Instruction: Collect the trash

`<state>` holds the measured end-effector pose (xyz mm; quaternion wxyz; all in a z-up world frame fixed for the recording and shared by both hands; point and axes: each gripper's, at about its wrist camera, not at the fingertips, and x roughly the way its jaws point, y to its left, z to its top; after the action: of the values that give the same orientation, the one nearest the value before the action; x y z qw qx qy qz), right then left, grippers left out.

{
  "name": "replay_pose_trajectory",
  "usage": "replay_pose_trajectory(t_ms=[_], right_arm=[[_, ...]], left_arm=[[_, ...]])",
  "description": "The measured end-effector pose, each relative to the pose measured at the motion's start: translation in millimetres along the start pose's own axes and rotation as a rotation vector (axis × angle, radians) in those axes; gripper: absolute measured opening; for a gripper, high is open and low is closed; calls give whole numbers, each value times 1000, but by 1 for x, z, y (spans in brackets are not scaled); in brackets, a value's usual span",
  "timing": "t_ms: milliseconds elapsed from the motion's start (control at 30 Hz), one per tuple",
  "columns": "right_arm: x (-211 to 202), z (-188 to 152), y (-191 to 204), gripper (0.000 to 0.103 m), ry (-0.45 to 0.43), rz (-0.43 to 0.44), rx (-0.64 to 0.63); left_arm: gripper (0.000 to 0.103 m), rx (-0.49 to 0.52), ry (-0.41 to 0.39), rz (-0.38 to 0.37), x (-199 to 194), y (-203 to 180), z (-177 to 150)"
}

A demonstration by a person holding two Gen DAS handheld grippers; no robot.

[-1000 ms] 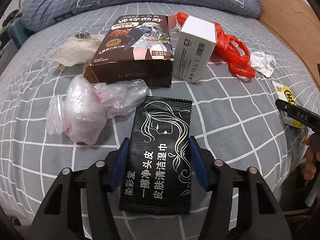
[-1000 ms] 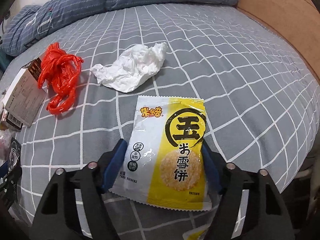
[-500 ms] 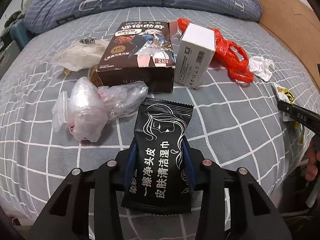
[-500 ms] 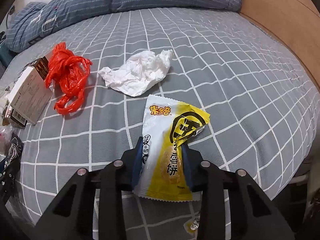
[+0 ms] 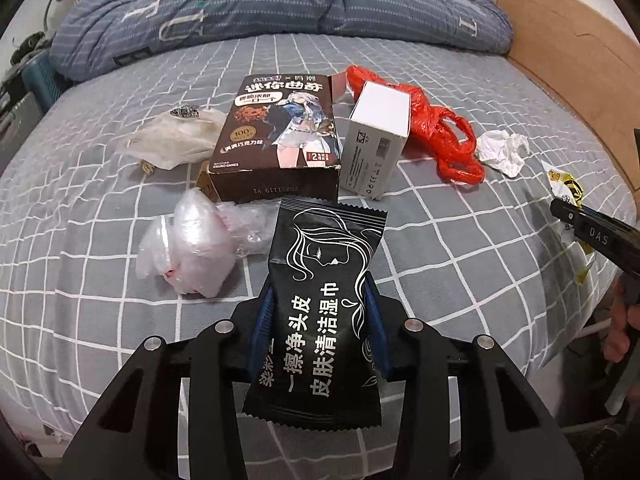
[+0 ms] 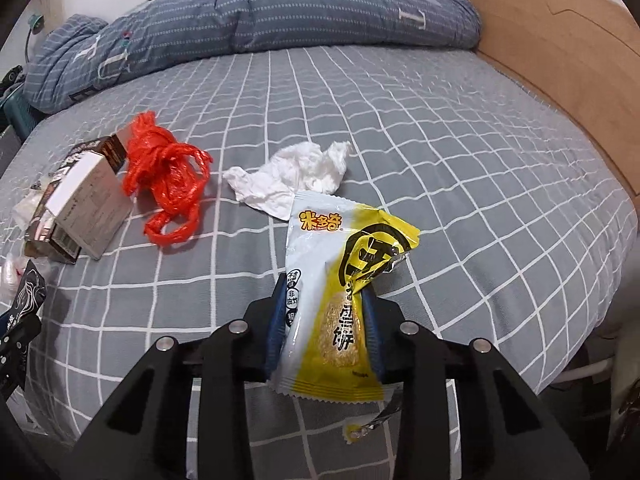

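Observation:
My left gripper (image 5: pixel 318 320) is shut on a black wet-wipe packet (image 5: pixel 320 312), held just above the bed. My right gripper (image 6: pixel 325 312) is shut on a white and yellow snack wrapper (image 6: pixel 340 276), creased between the blue pads and lifted off the sheet. Still lying on the bed are a brown snack box (image 5: pixel 280 136), a white carton (image 5: pixel 378 140), a red plastic bag (image 6: pixel 168 180), a crumpled white tissue (image 6: pixel 296 176), clear plastic bags (image 5: pixel 192 248) and a pale wrapper (image 5: pixel 176 140). The right gripper's side (image 5: pixel 596 236) shows at the left view's right edge.
A grey checked sheet (image 6: pixel 440 160) covers the bed. A rolled blue quilt (image 5: pixel 280 12) lies along the far side. A wooden bed frame (image 6: pixel 560 40) runs along the right. The bed's near edge drops off at the lower right.
Both grippers closed on their packets, the black one on the left and the yellow one on the right. Both then rose with the packets off the sheet.

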<state>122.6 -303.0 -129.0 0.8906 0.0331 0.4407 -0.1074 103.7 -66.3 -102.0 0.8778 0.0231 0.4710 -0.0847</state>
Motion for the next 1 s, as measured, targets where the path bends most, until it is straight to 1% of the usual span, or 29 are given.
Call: replay_pose_trajectory(t_ms=[200,367,500,800,1000], right_arm=[[-20,-6,4,33,-30,6,-8],[-46,-15,9,33,-88,0,-31],[-63,-20,10,33,-115,9,-30],[-93,-35,28,32,-145,37,-52],[-110,-54,49,32,-147,82,-87]], left_arm=[[40,-11,-35,-17,-21,5,-3],[40,-10,-60,-7,-35,6,-7],[40,-19,-73,-10,-44,10,-11],[40,-26,-93,-20,-67,12,-28],[40,-39,-99,-29,-81,14,-45]])
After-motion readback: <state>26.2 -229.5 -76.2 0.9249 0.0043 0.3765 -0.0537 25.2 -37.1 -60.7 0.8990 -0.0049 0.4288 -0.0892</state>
